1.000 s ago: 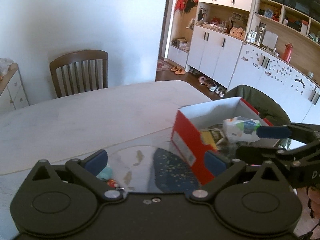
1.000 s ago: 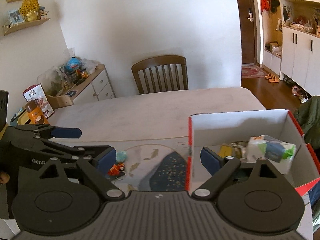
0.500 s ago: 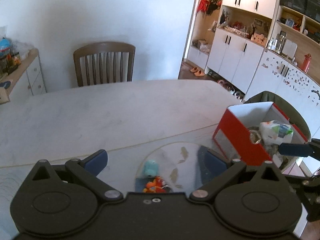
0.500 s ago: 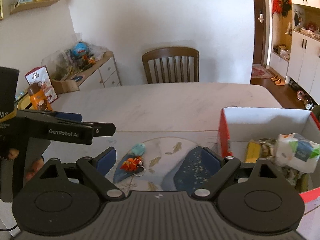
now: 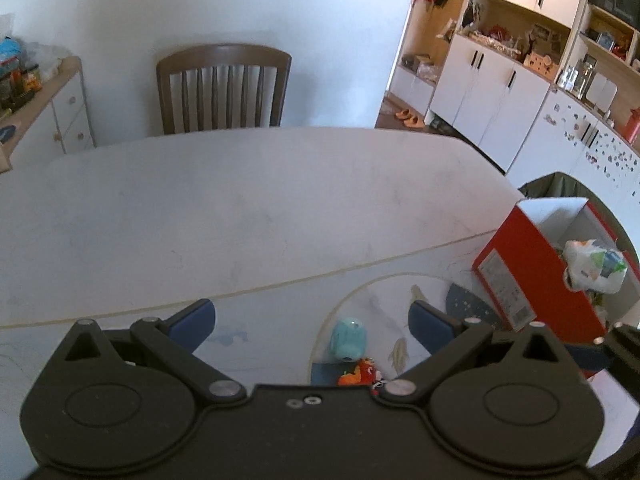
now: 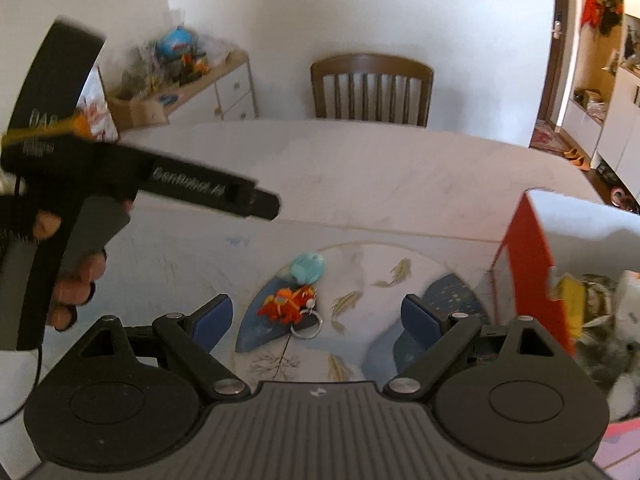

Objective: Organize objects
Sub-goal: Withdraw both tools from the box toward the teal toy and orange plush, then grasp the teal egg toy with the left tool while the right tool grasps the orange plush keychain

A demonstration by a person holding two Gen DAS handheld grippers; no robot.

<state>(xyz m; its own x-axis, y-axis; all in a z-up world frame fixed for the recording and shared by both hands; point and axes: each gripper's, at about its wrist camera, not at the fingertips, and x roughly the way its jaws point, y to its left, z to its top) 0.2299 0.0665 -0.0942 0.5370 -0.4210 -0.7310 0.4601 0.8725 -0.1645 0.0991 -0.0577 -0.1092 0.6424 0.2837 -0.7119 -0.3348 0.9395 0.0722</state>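
Now, orange toy (image 6: 289, 303) btwn open right gripper (image 6: 316, 318) fingers, unheld

Bright daylight, fisheye warp, right view motion-blurred.

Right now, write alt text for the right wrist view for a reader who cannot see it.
Open right tongs hover over a white table above an orange keychain toy and a light blue toy on a round fish-patterned mat. A red box stands at right; a hand holds the left tongs' handle at left.
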